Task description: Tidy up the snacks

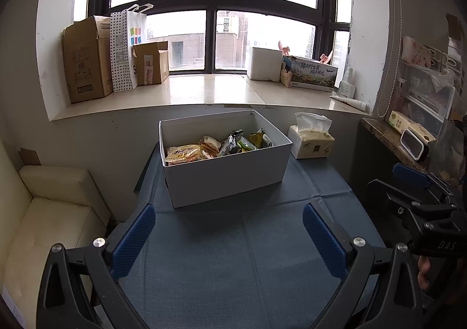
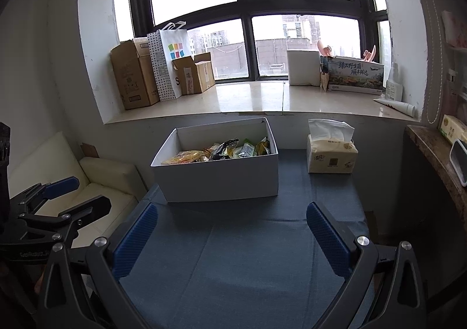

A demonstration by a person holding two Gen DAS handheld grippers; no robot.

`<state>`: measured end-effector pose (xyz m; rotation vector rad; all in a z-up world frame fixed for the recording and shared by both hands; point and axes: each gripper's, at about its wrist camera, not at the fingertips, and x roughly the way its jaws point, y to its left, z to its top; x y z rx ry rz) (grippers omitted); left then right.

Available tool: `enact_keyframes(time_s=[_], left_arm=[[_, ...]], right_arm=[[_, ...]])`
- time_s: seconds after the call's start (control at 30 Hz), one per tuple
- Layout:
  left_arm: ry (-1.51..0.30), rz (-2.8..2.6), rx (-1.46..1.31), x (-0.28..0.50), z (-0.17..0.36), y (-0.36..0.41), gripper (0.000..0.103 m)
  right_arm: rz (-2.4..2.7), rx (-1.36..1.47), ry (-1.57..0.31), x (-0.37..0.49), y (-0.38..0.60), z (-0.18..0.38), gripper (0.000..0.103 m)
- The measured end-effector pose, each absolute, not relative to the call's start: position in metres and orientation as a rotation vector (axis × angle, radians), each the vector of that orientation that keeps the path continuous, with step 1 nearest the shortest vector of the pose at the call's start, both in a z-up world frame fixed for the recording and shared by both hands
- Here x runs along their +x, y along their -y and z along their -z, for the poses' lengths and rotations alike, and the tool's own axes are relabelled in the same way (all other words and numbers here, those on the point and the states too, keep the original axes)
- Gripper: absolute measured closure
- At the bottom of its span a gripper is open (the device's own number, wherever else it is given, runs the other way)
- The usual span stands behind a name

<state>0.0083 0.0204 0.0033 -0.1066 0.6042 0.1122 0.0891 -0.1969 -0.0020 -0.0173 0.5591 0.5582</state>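
Nearest us, the left gripper [image 1: 229, 237] and the right gripper [image 2: 232, 237] hung over the bare blue cloth of the bench [image 1: 248, 256], each with its jaws spread wide and nothing between them. Beyond them stood the white box [image 1: 227, 176], and the snacks [image 1: 217, 145] lay inside it in a loose heap; no packet showed on the cloth around it. That fits either a finished gathering or a box waiting to be sorted out, so we judged no particular reach was called for. Any approach would do best coming over the near wall from above, keeping clear of the tissue pack [image 2: 331, 155] just beside the box. How deep the packets lay we could not quite tell.
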Motion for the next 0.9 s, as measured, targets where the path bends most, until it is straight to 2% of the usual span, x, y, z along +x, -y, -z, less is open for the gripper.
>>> enact_keyframes(time_s=[0.9], left_arm=[[-0.604,-0.112,-0.111,0.0070,-0.0045,-0.0185,0.000]], right_arm=[[-0.568,-0.012,-0.564,0.0882,0.1964,0.0014,0.000]])
